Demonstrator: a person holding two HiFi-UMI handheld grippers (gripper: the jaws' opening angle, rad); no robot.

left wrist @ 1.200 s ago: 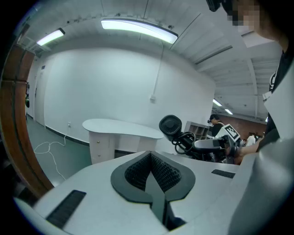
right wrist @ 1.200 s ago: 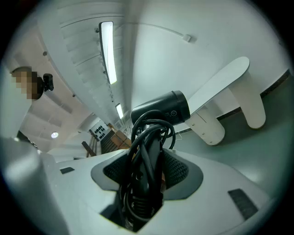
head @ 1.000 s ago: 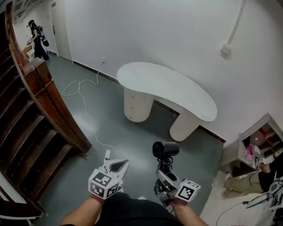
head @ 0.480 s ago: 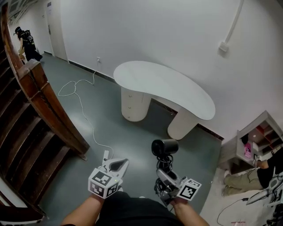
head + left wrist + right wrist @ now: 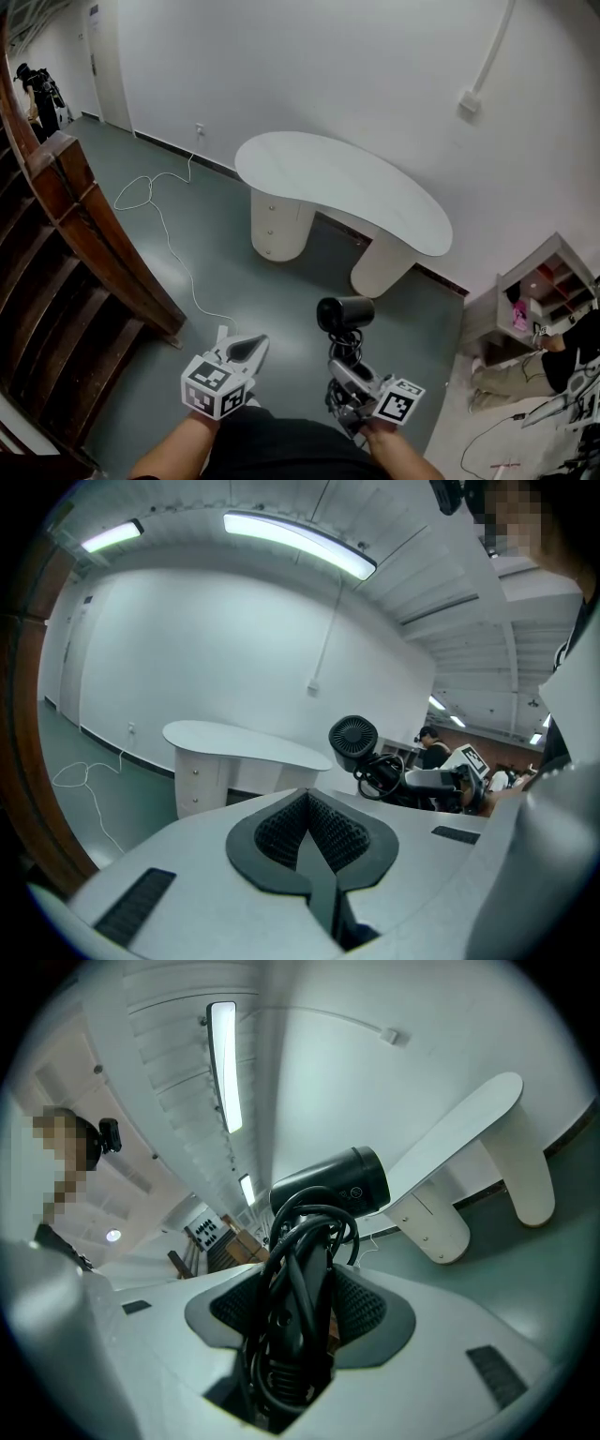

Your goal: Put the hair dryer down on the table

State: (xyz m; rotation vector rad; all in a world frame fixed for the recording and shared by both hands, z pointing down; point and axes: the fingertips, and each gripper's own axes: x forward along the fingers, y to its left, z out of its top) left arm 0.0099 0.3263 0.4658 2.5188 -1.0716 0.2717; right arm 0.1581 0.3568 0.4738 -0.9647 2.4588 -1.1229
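A black hair dryer [image 5: 345,313] stands upright in my right gripper [image 5: 347,373], which is shut on its handle; the black cord is coiled round that handle [image 5: 295,1307]. Its barrel [image 5: 334,1184] points left above the jaws. The white kidney-shaped table [image 5: 343,187] stands ahead on two rounded pedestals, some way off from both grippers, and its top is bare. My left gripper [image 5: 244,349] is held low at the left, jaws shut on nothing [image 5: 313,844]. In the left gripper view the hair dryer [image 5: 353,743] shows to the right, with the table [image 5: 242,742] behind.
A dark wooden staircase [image 5: 66,234] runs along the left. A white cable [image 5: 155,214] trails over the grey floor to a wall socket. A low shelf unit [image 5: 542,286] and a seated person [image 5: 553,361] are at the right. Another person [image 5: 36,89] stands far back left.
The head view has drifted a little, so the table and staircase sit slightly lower and further left. Both grippers keep their pose, and the hair dryer stays in the right one.
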